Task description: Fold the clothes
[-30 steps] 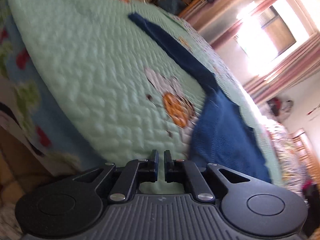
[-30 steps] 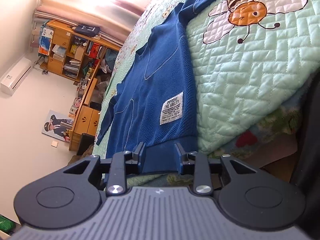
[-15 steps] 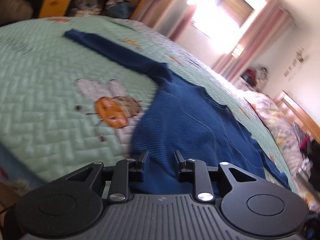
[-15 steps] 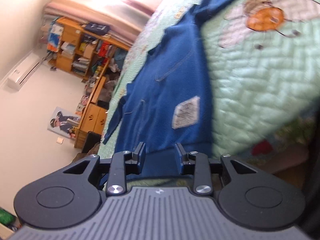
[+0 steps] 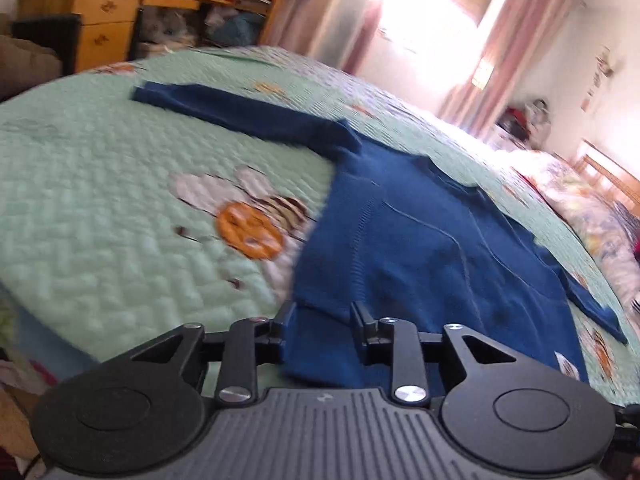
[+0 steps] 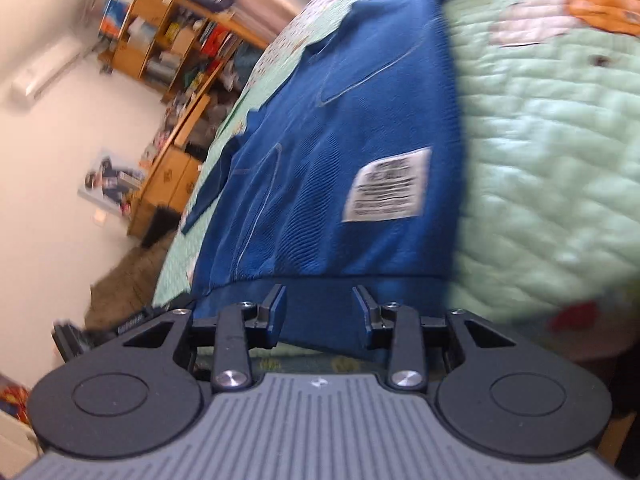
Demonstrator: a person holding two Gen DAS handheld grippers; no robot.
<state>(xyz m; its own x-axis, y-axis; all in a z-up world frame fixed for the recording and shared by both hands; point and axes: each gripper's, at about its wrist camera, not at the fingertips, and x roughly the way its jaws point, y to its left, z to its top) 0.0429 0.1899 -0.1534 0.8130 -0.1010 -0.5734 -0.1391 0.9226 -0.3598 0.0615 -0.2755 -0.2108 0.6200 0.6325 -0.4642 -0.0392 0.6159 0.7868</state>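
Quilted mint-green bedspread (image 5: 120, 208) carries the dark blue knit sweater (image 5: 420, 248), spread flat. Left gripper (image 5: 322, 320), tilted downward, has just been opening; its jaws stand apart around the hem. Right gripper (image 6: 320, 308), likewise angled down, has widened too, seemingly not pinching the hem between its jaws.

A lived-in home bedroom, bed (image 5: 100, 200) under a mint quilted bedspread with a bee motif (image 5: 248, 228), wooden drawers and cluttered shelves (image 5: 108, 12) at upper left, pink curtains (image 5: 536, 36) beside a bright window upper right, wall air conditioner (image 6: 44, 76), poster (image 6: 108, 180) at left
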